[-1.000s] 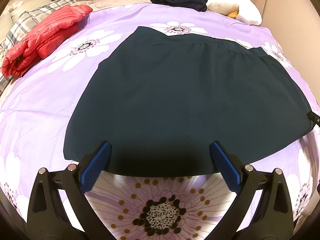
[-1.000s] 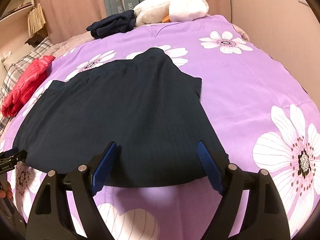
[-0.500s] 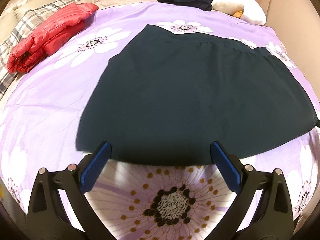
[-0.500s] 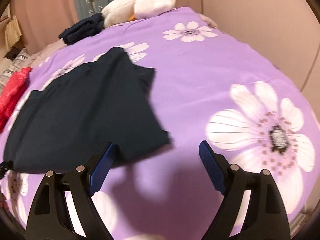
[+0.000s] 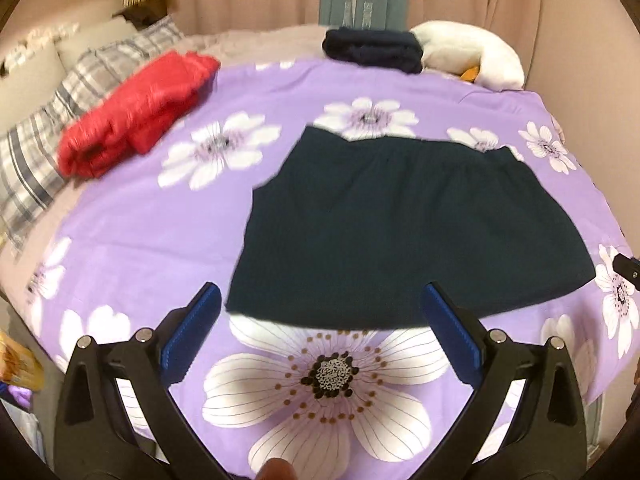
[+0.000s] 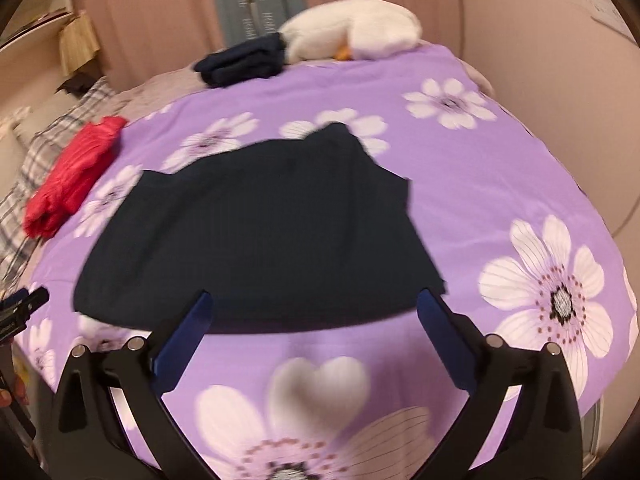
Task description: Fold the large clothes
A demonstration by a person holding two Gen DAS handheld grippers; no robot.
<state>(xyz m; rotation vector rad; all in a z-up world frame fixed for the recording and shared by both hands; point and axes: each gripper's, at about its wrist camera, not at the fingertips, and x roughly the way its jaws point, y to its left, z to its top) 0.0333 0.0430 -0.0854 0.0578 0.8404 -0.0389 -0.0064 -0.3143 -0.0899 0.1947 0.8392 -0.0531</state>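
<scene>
We are holding the left hand-held gripper (image 5: 320, 308) and right hand-held gripper (image 6: 312, 308) spread wide, empty, at lower frame; the dark skirt (image 5: 404, 232) is lying flat just above them.

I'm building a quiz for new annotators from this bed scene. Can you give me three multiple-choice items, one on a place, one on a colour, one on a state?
1. Where does the folded navy garment lie?
A. beside the white plush toy at the far edge of the bed
B. on top of the red jacket
C. on the floor

2. What colour is the puffer jacket near the plaid pillow?
A. green
B. yellow
C. red

3. How is the left hand-held gripper?
A. shut on the skirt
B. open, holding nothing
C. shut on the bedspread

Answers:
1 A: the two sit touching at the far edge.
2 C: it is bright red.
3 B: its blue pads stand wide apart before the dark skirt.
</scene>
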